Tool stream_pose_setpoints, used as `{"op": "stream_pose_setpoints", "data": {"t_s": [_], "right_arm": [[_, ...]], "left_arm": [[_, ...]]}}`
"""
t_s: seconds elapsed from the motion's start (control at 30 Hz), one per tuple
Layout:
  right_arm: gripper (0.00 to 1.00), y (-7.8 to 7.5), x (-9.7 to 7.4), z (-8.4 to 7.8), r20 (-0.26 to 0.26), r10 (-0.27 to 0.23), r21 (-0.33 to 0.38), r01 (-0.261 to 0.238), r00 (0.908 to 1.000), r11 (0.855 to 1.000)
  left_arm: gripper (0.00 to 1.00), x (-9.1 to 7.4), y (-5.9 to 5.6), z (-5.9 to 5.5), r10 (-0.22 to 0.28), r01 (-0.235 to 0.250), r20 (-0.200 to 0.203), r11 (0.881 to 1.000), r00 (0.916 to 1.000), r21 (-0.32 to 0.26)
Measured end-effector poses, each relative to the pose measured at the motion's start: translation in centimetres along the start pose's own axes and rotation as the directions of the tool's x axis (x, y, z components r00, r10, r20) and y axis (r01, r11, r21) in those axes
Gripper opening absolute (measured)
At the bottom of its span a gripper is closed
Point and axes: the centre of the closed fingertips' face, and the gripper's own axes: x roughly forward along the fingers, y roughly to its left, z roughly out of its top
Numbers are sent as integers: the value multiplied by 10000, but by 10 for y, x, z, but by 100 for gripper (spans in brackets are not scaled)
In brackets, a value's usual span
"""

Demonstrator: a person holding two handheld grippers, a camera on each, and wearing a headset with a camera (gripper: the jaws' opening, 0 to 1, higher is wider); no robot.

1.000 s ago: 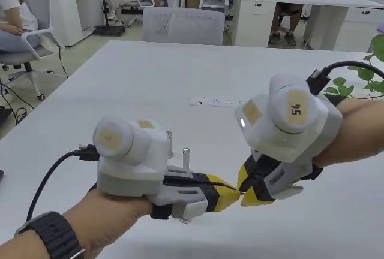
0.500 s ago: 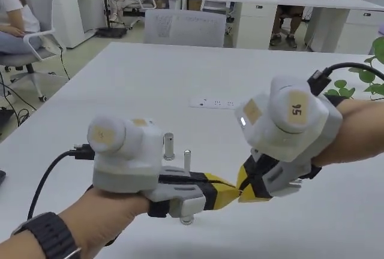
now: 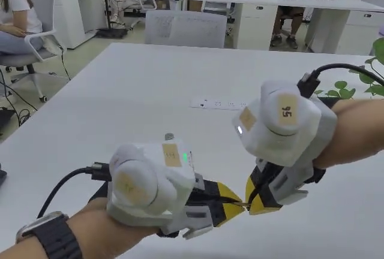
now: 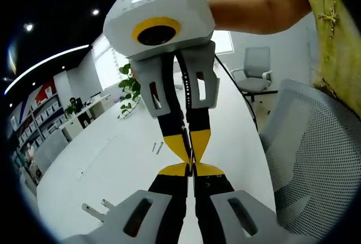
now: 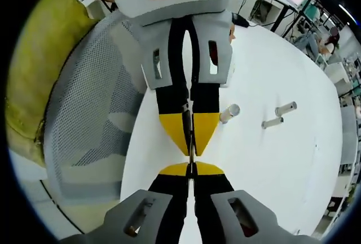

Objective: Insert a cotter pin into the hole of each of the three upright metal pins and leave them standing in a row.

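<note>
Step in hand: regrip of one cotter pin (image 5: 190,142) above the near edge of the surface (image 3: 180,79), before insertion.

The left gripper (image 3: 230,201) and the right gripper (image 3: 258,202) meet tip to tip. Each has its jaws drawn narrow, and both appear to clamp the same thin cotter pin, one at each end.

The three metal pins (image 5: 272,122) stand apart from the grippers, farther in from the near edge. No cotter pin can be made out in any of their holes at this size. Spare cotter pins (image 4: 158,147) lie toward the right edge of the surface.

Next move, as judged: one gripper releases. The other then carries the cotter pin to a metal pin and aligns its point squarely with the cross hole. The metal pin probably needs steadying, as a side load could topple it.
</note>
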Motion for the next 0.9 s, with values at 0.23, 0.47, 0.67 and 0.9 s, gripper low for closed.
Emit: {"op": "stream_pose_setpoints", "data": {"t_s": [0.23, 0.47, 0.67, 0.9], "right_arm": [[4, 3, 0, -2, -57, 128, 164, -127, 9999, 9998], [4, 5, 1, -4, -198, 286, 309, -279, 9994, 9991], [5, 6, 2, -2, -98, 328, 289, -325, 9994, 9991], [11, 4, 0, 2, 346, 179, 332, -190, 9992, 9993]], "left_arm": [[2, 0, -1, 4, 41, -53, 147, 9968, 9999, 795], [1, 1, -3, 4, -70, 59, 93, 9932, 9999, 1163], [0, -1, -2, 3, -301, 291, 311, 9990, 9991, 330], [0, -5, 3, 2, -297, 348, 702, 9967, 9971, -732]]}}
